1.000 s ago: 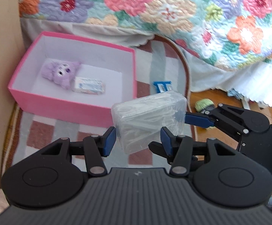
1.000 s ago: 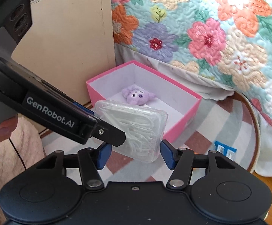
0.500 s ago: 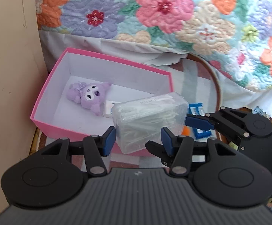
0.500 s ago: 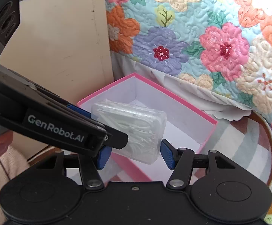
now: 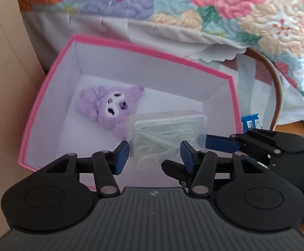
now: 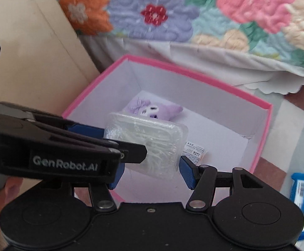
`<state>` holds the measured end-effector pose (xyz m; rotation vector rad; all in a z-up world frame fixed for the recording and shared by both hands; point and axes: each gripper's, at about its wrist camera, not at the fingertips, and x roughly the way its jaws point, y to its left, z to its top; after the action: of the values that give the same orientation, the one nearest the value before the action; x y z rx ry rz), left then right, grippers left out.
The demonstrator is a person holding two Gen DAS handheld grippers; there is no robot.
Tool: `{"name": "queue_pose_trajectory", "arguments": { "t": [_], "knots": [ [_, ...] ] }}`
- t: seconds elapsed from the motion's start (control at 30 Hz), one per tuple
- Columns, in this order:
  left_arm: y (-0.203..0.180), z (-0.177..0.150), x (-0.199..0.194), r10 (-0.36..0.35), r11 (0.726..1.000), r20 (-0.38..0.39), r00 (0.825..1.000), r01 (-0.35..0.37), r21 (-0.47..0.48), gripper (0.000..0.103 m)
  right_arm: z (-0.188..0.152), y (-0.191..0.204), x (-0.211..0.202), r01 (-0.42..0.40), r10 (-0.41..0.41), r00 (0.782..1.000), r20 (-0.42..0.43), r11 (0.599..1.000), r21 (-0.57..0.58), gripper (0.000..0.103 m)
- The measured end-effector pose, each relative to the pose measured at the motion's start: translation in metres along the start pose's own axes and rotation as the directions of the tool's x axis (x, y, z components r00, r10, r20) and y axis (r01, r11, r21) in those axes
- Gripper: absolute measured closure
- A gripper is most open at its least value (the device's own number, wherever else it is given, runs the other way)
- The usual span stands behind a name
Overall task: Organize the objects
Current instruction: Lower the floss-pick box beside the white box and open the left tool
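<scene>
clear case [image 5: 166, 133] | clamped between both grippers' pads | above pink box [image 5: 47, 96]

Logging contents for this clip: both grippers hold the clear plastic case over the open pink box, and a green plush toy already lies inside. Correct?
One detail is wrong: the plush toy inside the open pink box is purple, not green, as the left wrist view shows. The rest stands: the left gripper and right gripper both hold the clear plastic case over that box.
</scene>
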<state>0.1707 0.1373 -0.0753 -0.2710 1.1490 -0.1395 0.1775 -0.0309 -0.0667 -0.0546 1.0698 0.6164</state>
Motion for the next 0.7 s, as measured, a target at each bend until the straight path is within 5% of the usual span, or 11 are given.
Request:
{"name": "queue_pose_trajectory", "arguments": {
  "t": [0.4,0.7],
  "knots": [
    [0.017,-0.002,0.042,0.008,1.000,-0.068,0.998,-0.007,0.006,0.051,-0.004,-0.005,0.047,-0.005,0.025,0.984,-0.175,0.994,0.114,0.040],
    [0.032,-0.005,0.064,-0.022,0.997,-0.097,0.995,0.015,-0.070,0.054,-0.008,-0.015,0.063,-0.007,0.043,0.979,-0.201,0.985,0.175,0.040]
  ]
}}
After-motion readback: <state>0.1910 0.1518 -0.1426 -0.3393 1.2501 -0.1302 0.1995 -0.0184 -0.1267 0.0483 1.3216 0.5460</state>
